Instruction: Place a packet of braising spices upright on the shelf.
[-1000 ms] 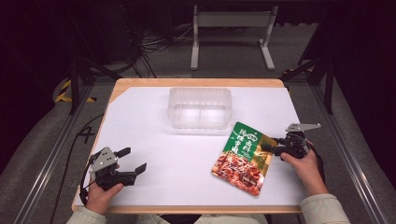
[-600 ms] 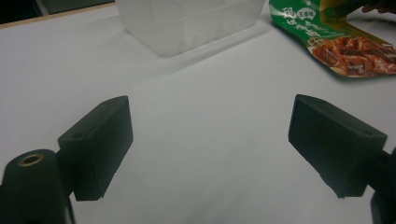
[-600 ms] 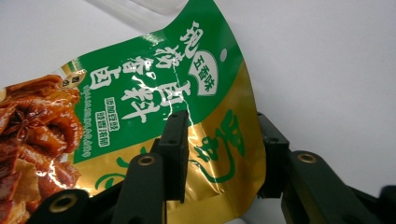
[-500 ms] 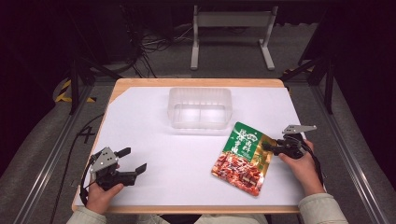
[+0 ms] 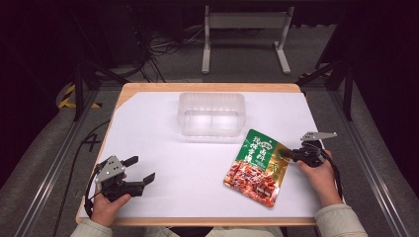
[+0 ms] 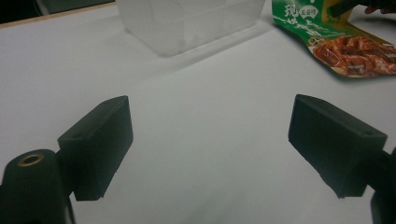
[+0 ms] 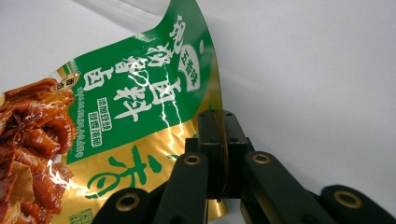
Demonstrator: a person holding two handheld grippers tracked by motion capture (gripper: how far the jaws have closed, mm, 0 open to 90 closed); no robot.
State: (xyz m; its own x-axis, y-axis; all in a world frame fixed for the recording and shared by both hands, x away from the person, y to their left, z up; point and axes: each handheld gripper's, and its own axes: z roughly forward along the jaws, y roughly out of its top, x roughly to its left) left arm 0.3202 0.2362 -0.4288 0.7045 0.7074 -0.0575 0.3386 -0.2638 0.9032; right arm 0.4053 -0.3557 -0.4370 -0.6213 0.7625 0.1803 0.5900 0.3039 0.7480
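My right gripper [image 5: 287, 154] has just been closing, and now its two jaws are pressed together on the right edge of the pouch [image 5: 257, 167]. In the right gripper view the thin gold edge of the pouch [image 7: 140, 121] stands between the two black pads, and this edge is lifted a little and curls upward. The rest of the pouch lies flat on the white surface [image 5: 163, 143], on the right half, in front of the clear box [image 5: 211, 113] and a little to the right of it, near but not touching. The pouch is green at the far end and shows red-brown food at the end close to me. My right hand [image 5: 316, 170] rests on the surface just beside the pouch. My left gripper [image 5: 140, 171] is wide open and holds nothing; it sits low over the surface at the front left, well apart from the pouch. In the left gripper view, the box [image 6: 187, 21] and the pouch [image 6: 345, 42] are far ahead of it.
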